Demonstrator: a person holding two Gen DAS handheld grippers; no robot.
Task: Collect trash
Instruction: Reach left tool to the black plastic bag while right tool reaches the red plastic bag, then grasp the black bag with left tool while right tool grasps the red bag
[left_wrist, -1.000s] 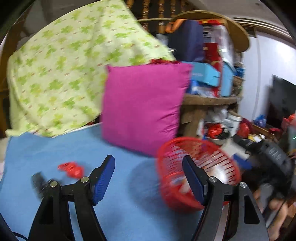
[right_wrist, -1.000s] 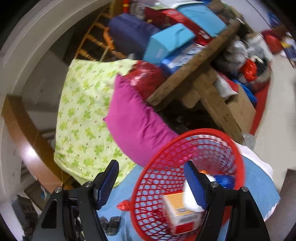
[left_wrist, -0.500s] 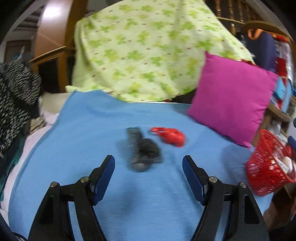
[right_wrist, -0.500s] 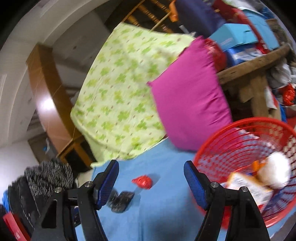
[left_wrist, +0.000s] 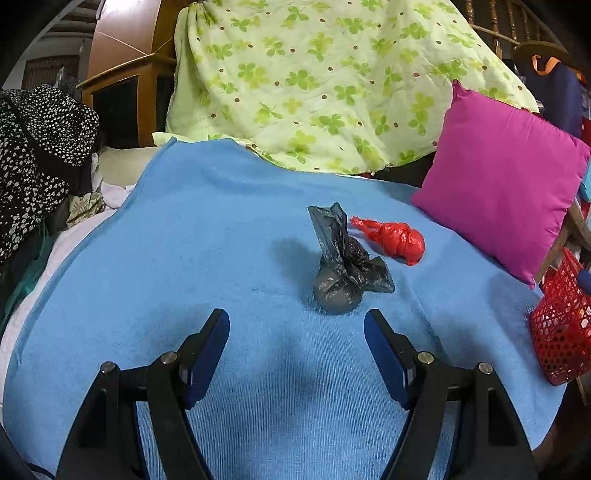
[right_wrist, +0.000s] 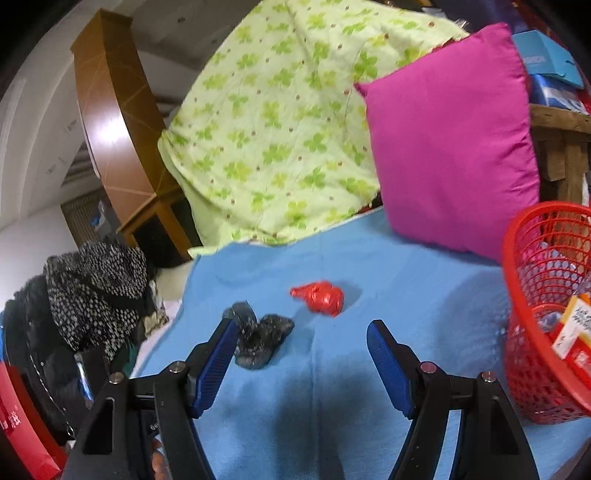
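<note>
On the blue blanket (left_wrist: 207, 236) lie a knotted grey plastic bag (left_wrist: 341, 269) and, just behind and to its right, a knotted red plastic bag (left_wrist: 393, 238). My left gripper (left_wrist: 296, 334) is open and empty, a short way in front of the grey bag. My right gripper (right_wrist: 302, 345) is open and empty too; the grey bag (right_wrist: 260, 338) sits by its left finger and the red bag (right_wrist: 321, 297) lies beyond the gap. A red mesh basket (right_wrist: 535, 295) holding trash stands at the right edge, also the red mesh basket (left_wrist: 557, 332) at the far right.
A magenta cushion (left_wrist: 506, 173) and a green clover-print quilt (left_wrist: 314, 74) lean at the back of the bed. Dark spotted clothing (left_wrist: 33, 155) is piled at the left. A wooden cabinet (right_wrist: 114, 122) stands behind, and a cluttered wooden table (right_wrist: 557, 122) to the right.
Both views have swung left from the basket to the bags on the blanket. The left gripper has dropped closer to the grey bag. Both grippers stay open.
</note>
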